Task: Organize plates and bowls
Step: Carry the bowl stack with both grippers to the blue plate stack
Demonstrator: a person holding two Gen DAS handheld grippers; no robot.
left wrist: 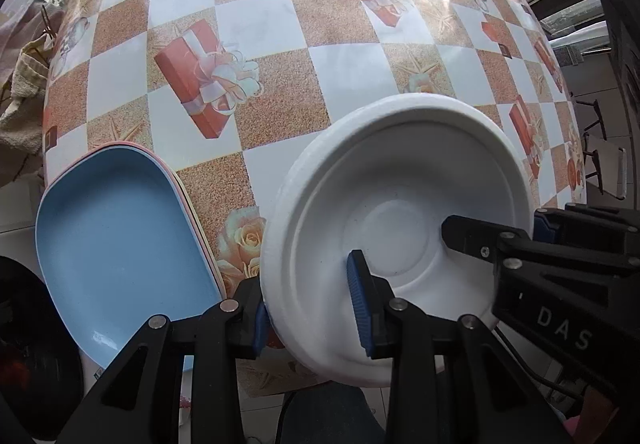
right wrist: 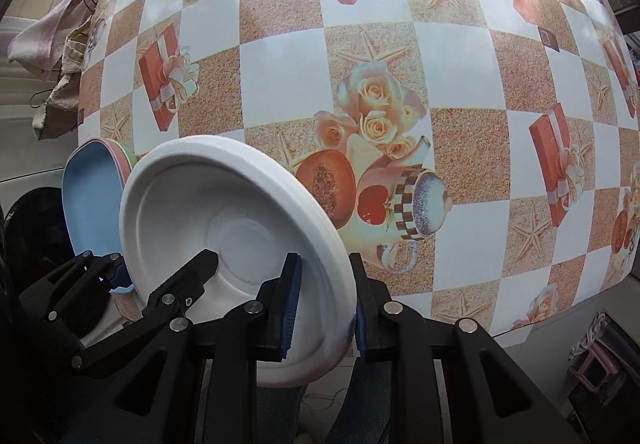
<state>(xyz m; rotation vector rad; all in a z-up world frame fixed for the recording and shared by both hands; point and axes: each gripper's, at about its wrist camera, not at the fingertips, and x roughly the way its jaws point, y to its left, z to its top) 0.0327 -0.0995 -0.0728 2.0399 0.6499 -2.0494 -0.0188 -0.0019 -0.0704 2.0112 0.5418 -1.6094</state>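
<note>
A white moulded bowl (left wrist: 360, 184) (right wrist: 192, 188) hangs over the front edge of the checked tablecloth (left wrist: 272, 16), held from both sides. My left gripper (left wrist: 310, 300) is shut on its left rim, one blue pad inside the bowl and one outside. On the opposite rim my right gripper (right wrist: 325, 276) is shut the same way; it shows at the right in the left wrist view (left wrist: 494, 220). The left gripper (right wrist: 166, 264) also shows in the right wrist view. To the left, a blue plate (left wrist: 120, 228) (right wrist: 94, 200) tops a small stack with pink and pale plates under it.
The table (right wrist: 460, 56) is covered by a cloth printed with gift boxes, roses and starfish. Crumpled towels (left wrist: 20, 112) hang past its left edge. A dark round object (left wrist: 24, 344) lies low at the left. Stools (left wrist: 600, 148) stand beyond the right edge.
</note>
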